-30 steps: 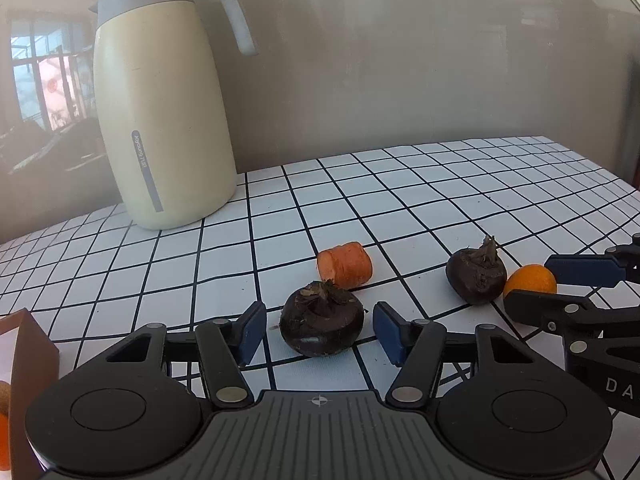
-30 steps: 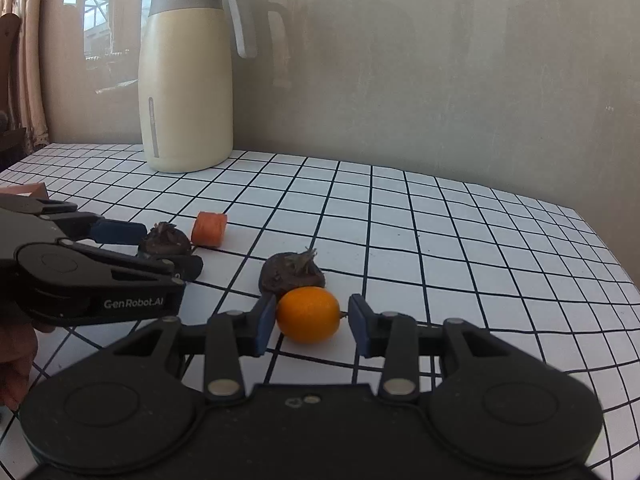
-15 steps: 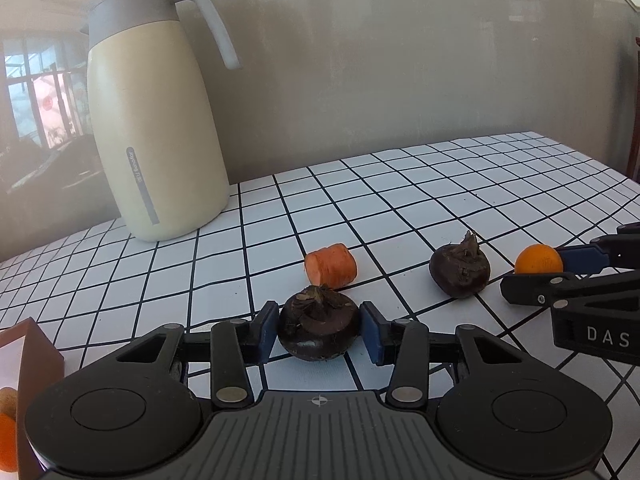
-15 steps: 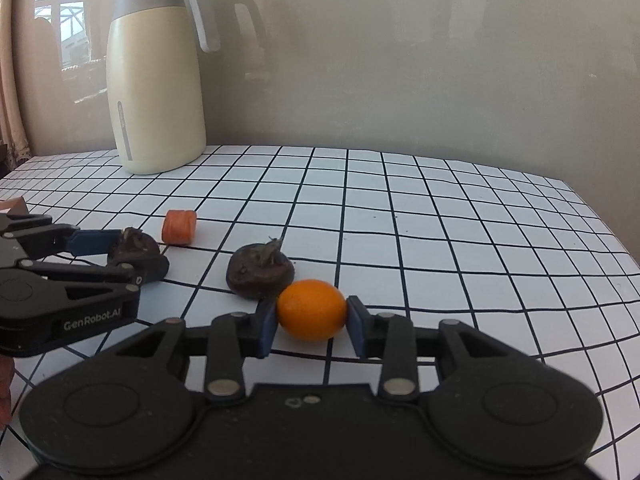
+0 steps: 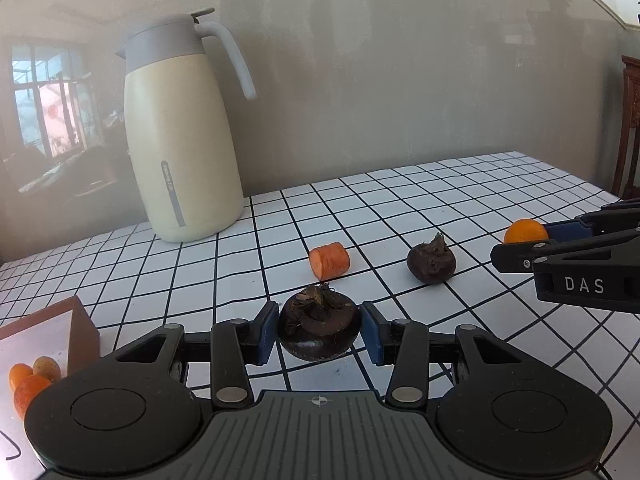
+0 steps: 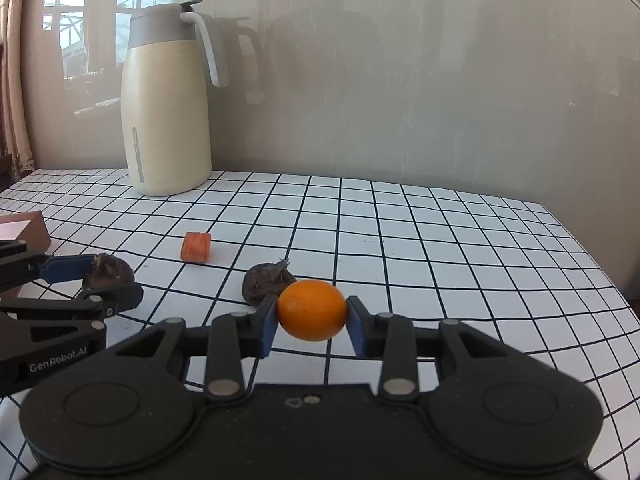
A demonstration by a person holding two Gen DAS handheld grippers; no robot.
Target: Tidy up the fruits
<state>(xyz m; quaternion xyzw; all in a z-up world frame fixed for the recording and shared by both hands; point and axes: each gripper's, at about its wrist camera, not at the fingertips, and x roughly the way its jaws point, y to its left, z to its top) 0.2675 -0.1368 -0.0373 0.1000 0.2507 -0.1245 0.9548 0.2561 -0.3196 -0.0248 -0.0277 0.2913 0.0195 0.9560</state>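
Note:
My left gripper [image 5: 319, 330] is shut on a dark brown water chestnut [image 5: 319, 326] and holds it above the checked table. My right gripper [image 6: 312, 318] is shut on a small orange kumquat [image 6: 312, 310], also lifted; it shows at the right of the left wrist view [image 5: 525, 232]. A second dark water chestnut [image 5: 431, 259] lies on the table between the grippers, also in the right wrist view [image 6: 267, 280]. An orange carrot piece [image 5: 329, 261] lies behind it, also in the right wrist view [image 6: 195, 246].
A tall cream thermos jug [image 5: 182, 136] stands at the back left. A brown box [image 5: 52, 336] at the near left holds several small orange fruits [image 5: 28, 380]. The table's right edge [image 6: 600, 264] runs close to the wall.
Both grippers closed on their fruit, the left on the water chestnut and the right on the kumquat. Both have since lifted the fruit up off the table.

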